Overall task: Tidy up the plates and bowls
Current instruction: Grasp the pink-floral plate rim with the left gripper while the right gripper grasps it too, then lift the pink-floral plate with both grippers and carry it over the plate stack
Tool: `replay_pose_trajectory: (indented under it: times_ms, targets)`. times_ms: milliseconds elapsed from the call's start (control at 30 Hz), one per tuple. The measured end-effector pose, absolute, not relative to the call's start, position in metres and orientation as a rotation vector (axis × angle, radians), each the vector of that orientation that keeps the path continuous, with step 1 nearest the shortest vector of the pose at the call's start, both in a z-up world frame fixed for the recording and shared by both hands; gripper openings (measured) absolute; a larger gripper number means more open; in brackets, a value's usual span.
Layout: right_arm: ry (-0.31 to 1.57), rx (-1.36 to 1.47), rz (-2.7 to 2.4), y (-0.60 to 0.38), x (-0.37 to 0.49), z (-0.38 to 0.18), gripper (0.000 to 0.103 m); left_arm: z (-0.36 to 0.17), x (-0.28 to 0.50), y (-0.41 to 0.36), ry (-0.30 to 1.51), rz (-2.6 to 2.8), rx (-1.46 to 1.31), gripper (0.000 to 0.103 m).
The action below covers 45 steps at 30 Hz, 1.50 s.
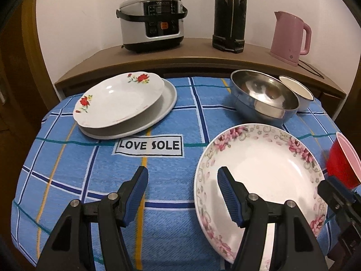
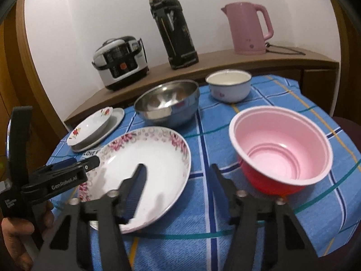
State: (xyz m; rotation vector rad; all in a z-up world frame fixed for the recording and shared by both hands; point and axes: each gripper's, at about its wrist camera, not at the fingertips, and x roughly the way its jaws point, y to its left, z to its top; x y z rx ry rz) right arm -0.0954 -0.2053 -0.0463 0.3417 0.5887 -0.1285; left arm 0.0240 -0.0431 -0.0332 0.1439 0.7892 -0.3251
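- On the desk (image 1: pixel 67 180), covered by a blue checked cloth, the pink-flowered plate (image 1: pixel 266 174) lies at the near right, and the left hand-held gripper (image 1: pixel 182 180) is held low over its left rim.
- One blue pad of the left hand-held gripper is seen above the plate's white well, the other above bare cloth beside the rim; the jaws stand apart and nothing is clamped between them.
- Whether that pad touches the plate cannot be told.
- From the right wrist view, the right hand-held gripper (image 2: pixel 178 176) is seen released too, with its left finger over the same plate's right half (image 2: pixel 146 158) and its right finger over the cloth.
- Just right of that right finger, the red bowl with a pink inside (image 2: pixel 282 149) stands upright on the cloth, apart from the finger and ungripped.
- Farther back, the steel bowl (image 2: pixel 167 103) is set behind the flowered plate, and the small white enamel bowl (image 2: pixel 229 85) is placed close beside it to the right.
- At the far left, the red-rose plate (image 1: pixel 119 99) is stacked on a plain white plate (image 1: pixel 167 99), well apart from both hand-held grippers.
- A hand (image 2: pixel 15 232) is seen at the left edge of the right wrist view, wrapped around the left tool's handle.
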Motion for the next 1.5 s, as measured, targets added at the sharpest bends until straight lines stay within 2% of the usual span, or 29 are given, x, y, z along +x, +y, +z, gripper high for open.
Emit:
replay_pose_trajectory:
  times_ms: [67,567,667,767,867,900,1000,1233,1500]
  targets:
    - [0.605,0.346,-0.123,-0.207,-0.092,-0.05,0.04,-0.035,0.025,-0.044,0.797,-0.331,0.143,0.066]
    - [0.675,0.398,-0.11,-0.218,-0.076,-0.066,0.042,-0.049,0.04,-0.049,0.863,-0.367,0.107,0.066]
    - [0.67,0.381,-0.107,-0.217,-0.074,-0.065,0.039,-0.049,0.042,-0.05,0.874,-0.377,0.1,0.066]
    - [0.685,0.371,-0.084,-0.214,-0.069,-0.067,0.03,-0.05,0.042,-0.053,0.878,-0.391,0.105,0.066]
    - [0.69,0.356,-0.076,-0.21,-0.066,-0.067,0.026,-0.051,0.041,-0.056,0.888,-0.419,0.097,0.066]
    - [0.693,0.353,-0.073,-0.209,-0.065,-0.067,0.024,-0.051,0.04,-0.058,0.886,-0.426,0.103,0.065]
    - [0.695,0.331,-0.085,-0.208,-0.063,-0.067,0.022,-0.05,0.037,-0.061,0.88,-0.469,0.095,0.047]
    - [0.703,0.296,-0.094,-0.206,-0.061,-0.067,0.022,-0.049,0.039,-0.054,0.888,-0.478,0.04,0.034]
    - [0.722,0.296,-0.087,-0.2,-0.057,-0.063,0.022,-0.046,0.038,-0.042,0.893,-0.466,0.029,0.032]
